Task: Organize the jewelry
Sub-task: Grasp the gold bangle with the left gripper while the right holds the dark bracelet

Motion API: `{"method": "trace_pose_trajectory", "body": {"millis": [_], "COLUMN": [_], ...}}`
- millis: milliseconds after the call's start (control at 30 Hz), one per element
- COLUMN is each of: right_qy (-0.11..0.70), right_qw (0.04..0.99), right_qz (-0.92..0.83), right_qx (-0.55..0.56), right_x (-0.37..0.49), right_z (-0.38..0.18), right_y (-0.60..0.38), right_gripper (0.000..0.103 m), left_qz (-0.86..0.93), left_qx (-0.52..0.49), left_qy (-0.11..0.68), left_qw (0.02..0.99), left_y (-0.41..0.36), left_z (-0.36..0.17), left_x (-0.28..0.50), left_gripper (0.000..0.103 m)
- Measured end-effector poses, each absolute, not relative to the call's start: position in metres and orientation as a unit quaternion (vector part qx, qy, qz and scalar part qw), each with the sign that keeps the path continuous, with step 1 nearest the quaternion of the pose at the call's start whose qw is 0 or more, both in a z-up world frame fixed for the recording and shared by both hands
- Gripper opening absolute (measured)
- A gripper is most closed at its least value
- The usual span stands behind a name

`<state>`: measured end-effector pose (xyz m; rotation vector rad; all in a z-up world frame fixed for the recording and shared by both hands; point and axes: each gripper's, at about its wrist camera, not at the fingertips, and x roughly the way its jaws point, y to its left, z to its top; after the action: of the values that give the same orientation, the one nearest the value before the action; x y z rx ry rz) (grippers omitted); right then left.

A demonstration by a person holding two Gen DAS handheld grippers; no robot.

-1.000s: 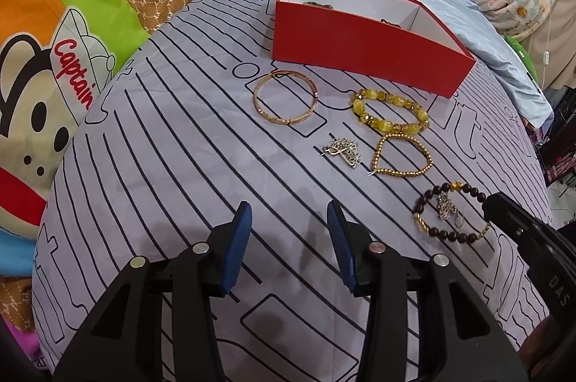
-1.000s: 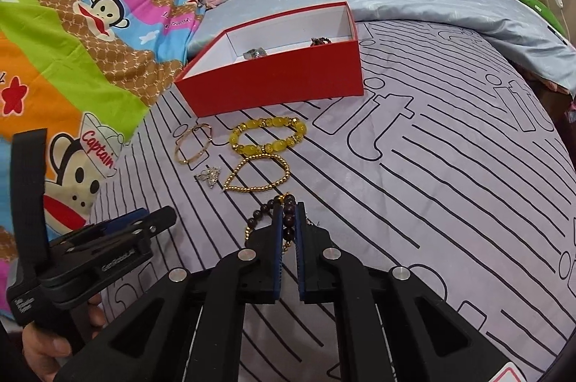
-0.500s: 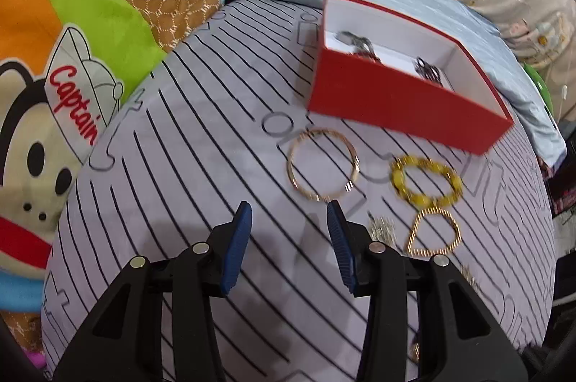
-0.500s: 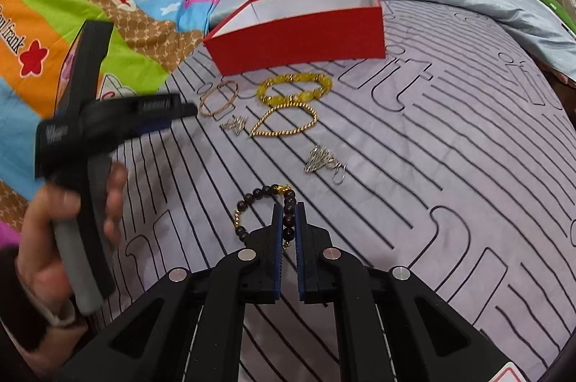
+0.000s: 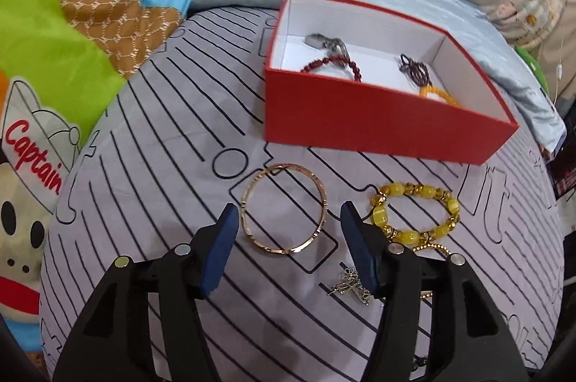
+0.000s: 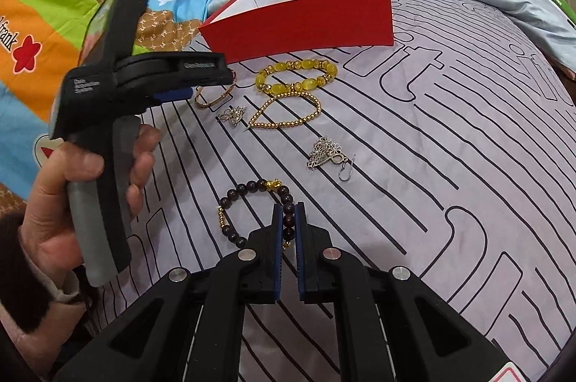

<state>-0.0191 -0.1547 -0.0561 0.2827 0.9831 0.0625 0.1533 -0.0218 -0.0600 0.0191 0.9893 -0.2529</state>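
A red box (image 5: 381, 123) with a white inside holds a dark red bead bracelet (image 5: 331, 63) and other pieces. My left gripper (image 5: 288, 231) is open, its fingers on either side of a rose-gold bangle (image 5: 284, 207) on the striped sheet. A yellow bead bracelet (image 5: 417, 213) lies to its right. My right gripper (image 6: 288, 220) is shut on a dark bead bracelet (image 6: 248, 198), held near the sheet. The box also shows in the right wrist view (image 6: 302, 15).
A thin gold bead bracelet (image 6: 288, 114), a small silver charm (image 6: 234, 116) and a silver flower earring (image 6: 327, 153) lie on the sheet. The hand holding the left gripper (image 6: 108, 116) fills the left of the right wrist view. Colourful blanket and pillows lie behind.
My left gripper has moved forward and down over the rose-gold bangle, near the box. My right gripper has pulled the dark bead bracelet back, away from the silver earring.
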Motion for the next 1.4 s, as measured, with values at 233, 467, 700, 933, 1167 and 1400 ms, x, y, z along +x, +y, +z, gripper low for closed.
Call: {"method": "trace_pose_trajectory", "body": {"millis": [233, 467, 700, 933, 1167, 1400], "right_qy": [0.472, 0.471, 0.469, 0.471, 0.471, 0.466], "right_qw": [0.871, 0.871, 0.872, 0.87, 0.871, 0.873], "right_qz": [0.029, 0.03, 0.031, 0.036, 0.036, 0.037], "right_qx": [0.136, 0.134, 0.135, 0.138, 0.137, 0.137], "right_x": [-0.018, -0.017, -0.016, -0.015, -0.013, -0.011], "right_z": [-0.056, -0.053, -0.052, -0.054, -0.054, -0.051], "right_y": [-0.156, -0.156, -0.156, -0.153, -0.152, -0.152], "right_gripper": [0.005, 0.005, 0.005, 0.006, 0.005, 0.006], "left_qz": [-0.11, -0.129, -0.12, -0.116, -0.111, -0.12], "left_qx": [0.026, 0.015, -0.01, 0.019, 0.039, 0.029], "left_qy": [0.466, 0.473, 0.465, 0.454, 0.461, 0.46], "left_qw": [0.878, 0.871, 0.877, 0.883, 0.88, 0.879], "left_y": [-0.029, -0.029, -0.013, -0.018, -0.027, -0.024], "left_z": [-0.065, -0.065, -0.057, -0.057, -0.073, -0.069], "left_x": [0.156, 0.153, 0.148, 0.15, 0.154, 0.157], "left_gripper": [0.047, 0.013, 0.048, 0.076, 0.07, 0.053]}}
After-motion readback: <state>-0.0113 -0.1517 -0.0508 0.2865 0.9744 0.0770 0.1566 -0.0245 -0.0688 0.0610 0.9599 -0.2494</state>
